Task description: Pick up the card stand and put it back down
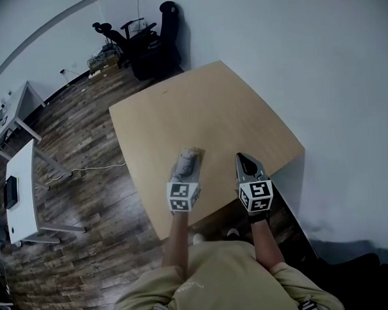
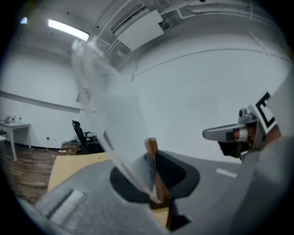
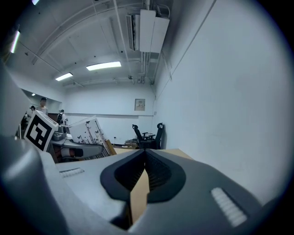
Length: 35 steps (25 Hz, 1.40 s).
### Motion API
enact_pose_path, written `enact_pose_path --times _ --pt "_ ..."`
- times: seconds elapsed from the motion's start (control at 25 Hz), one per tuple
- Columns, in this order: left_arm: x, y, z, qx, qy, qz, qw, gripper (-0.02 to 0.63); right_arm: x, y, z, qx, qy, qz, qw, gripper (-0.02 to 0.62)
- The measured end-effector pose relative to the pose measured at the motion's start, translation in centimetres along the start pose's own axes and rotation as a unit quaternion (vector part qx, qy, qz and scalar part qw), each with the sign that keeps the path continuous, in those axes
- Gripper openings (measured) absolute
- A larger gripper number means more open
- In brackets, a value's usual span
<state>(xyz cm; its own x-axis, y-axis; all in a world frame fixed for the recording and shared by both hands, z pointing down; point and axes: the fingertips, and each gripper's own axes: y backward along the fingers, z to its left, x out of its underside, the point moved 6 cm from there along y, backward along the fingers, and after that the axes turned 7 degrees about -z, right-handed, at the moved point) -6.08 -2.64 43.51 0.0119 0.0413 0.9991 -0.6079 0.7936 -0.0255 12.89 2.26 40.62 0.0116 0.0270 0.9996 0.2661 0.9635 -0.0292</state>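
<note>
The card stand (image 1: 189, 156), a clear sheet (image 2: 112, 114) set in a narrow wooden base (image 2: 156, 176), is held tilted above the front part of the light wooden table (image 1: 211, 105). My left gripper (image 1: 186, 171) is shut on the wooden base, with the sheet leaning up and to the left in the left gripper view. The stand (image 3: 87, 131) shows a printed card in the right gripper view. Beside it to the right, my right gripper (image 1: 241, 158) hovers over the table with its jaws shut (image 3: 145, 152) and nothing between them.
The table stands against a white wall (image 1: 318, 62) on its right side. Black office chairs (image 1: 147, 44) stand beyond its far corner. White desks (image 1: 22, 191) are on the wooden floor to the left, and a cable (image 1: 85, 169) runs across the floor.
</note>
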Motion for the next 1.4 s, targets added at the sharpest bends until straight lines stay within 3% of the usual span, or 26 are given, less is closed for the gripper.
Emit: enact_pose_path --times 0.2,0.72,1.0,1.4 --pt "2.3 -3.6 -2.5 0.020 -0.012 0.054 0.9983 0.040 2.4 2.1 -5.1 0.025 -0.039 0.028 0.999 0.005" --pt "3.5 -9.2 -6.1 -0.020 -0.008 0.093 0.9954 0.040 5.1 -0.5 -13.1 -0.047 -0.085 0.051 0.994 0.005" --pt "6.7 -11.6 -0.7 0.029 -0.015 0.114 0.9930 0.040 9.1 -7.1 -10.1 -0.082 -0.093 0.073 0.990 0.005" --pt "9.3 -20.0 6.1 0.102 -0.023 0.158 0.9819 0.040 9.2 -15.9 -10.0 -0.106 -0.092 0.103 0.985 0.005"
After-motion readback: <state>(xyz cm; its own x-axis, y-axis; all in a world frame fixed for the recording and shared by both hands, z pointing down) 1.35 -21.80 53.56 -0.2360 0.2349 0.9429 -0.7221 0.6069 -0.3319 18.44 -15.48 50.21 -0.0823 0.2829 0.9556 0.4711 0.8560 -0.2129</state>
